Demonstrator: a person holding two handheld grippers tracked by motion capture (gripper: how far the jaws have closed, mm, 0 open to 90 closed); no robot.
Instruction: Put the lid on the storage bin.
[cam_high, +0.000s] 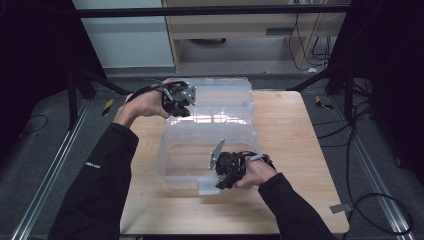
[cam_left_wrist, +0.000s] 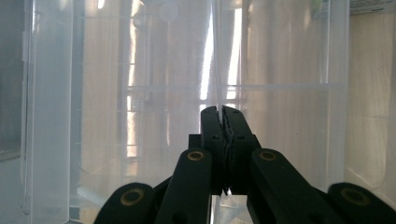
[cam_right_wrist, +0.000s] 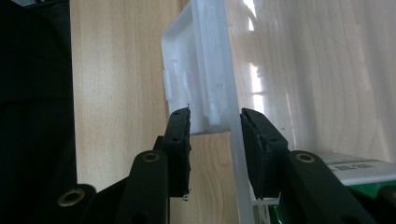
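A clear plastic storage bin (cam_high: 210, 135) stands at the centre of the wooden tabletop (cam_high: 285, 130), its hinged lid (cam_high: 220, 100) raised toward 12 o'clock. The left tool (cam_high: 181, 111), at about 11 o'clock on the bin, is clamped on the lid's thin clear edge (cam_left_wrist: 217, 70), apparently to steady the lid or swing it on its hinge. The right tool (cam_high: 223, 184), at about 5 o'clock, stands with its jaws apart astride the near wall (cam_right_wrist: 236, 154) beside the white latch (cam_right_wrist: 198, 70), probably placed to brace the bin; it has not yet closed.
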